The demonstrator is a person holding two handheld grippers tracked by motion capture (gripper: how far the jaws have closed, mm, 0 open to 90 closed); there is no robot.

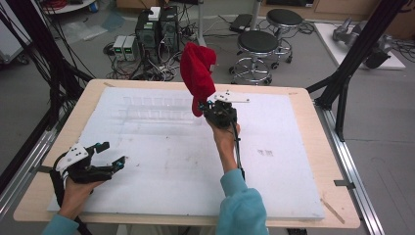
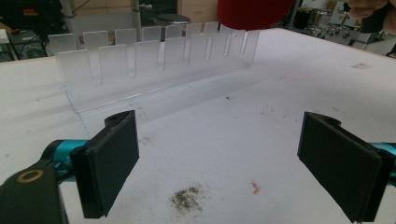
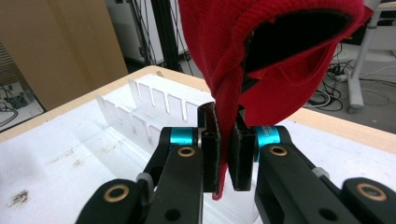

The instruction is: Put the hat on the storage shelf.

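A red knit hat (image 1: 197, 73) is held up in the air above the middle of the table, with my right gripper (image 1: 211, 108) shut on its lower edge. In the right gripper view the two black pads pinch a fold of the red hat (image 3: 261, 56), whose dark opening faces the camera. My left gripper (image 1: 113, 155) rests low at the table's front left, open, nothing between its pads (image 2: 112, 163). A clear plastic slotted rack (image 2: 154, 60) stands on the white board (image 1: 161, 161) behind the hat; the red hat (image 2: 252, 13) hangs over its right end.
The white foam board (image 2: 280, 93) covers most of the wooden table (image 1: 313, 122). Small dirt specks (image 2: 187, 198) lie on it near my left gripper. Stools (image 1: 257, 49), computer boxes (image 1: 156, 29) and black frame posts (image 1: 352, 54) stand beyond the far edge.
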